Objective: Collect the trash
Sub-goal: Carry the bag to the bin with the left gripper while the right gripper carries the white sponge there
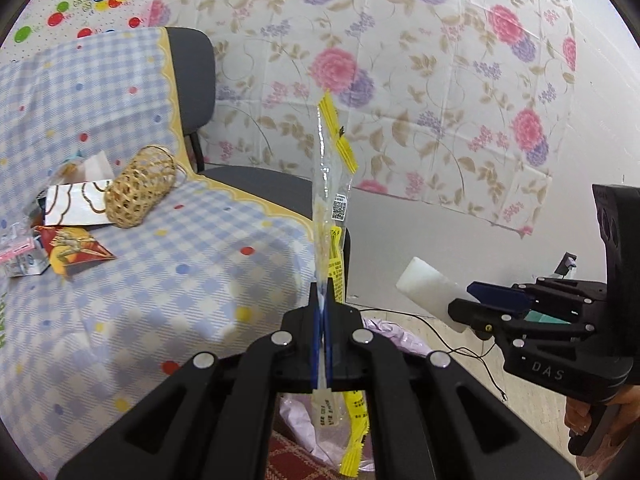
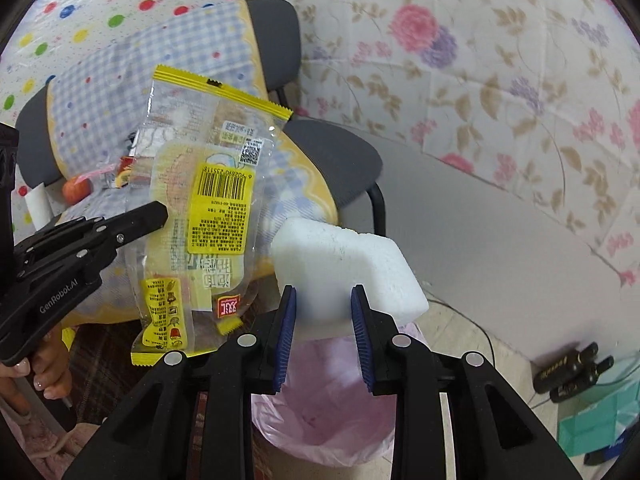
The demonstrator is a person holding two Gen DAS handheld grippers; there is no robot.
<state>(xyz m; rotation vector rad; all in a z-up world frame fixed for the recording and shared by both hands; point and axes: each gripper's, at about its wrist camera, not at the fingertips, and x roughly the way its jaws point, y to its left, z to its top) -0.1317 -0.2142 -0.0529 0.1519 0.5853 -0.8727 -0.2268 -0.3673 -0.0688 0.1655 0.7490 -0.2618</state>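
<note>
Above the pink-lined trash bin (image 2: 320, 420), the left gripper (image 1: 322, 292) pinches a light, slippery clear-and-yellow snack wrapper (image 1: 332, 184) at its lower edge, while the right gripper (image 2: 322, 304) clamps a stiff, featherweight, crumbly white foam block (image 2: 344, 268) across its flat sides.

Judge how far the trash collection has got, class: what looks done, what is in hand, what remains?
Done: nothing clearly; the pink-lined bin looks empty. In hand: the left gripper clamps a wrapper, and the right gripper holds a foam block above the bin. Left: dropping both, then the packets on the checked cloth.
</note>
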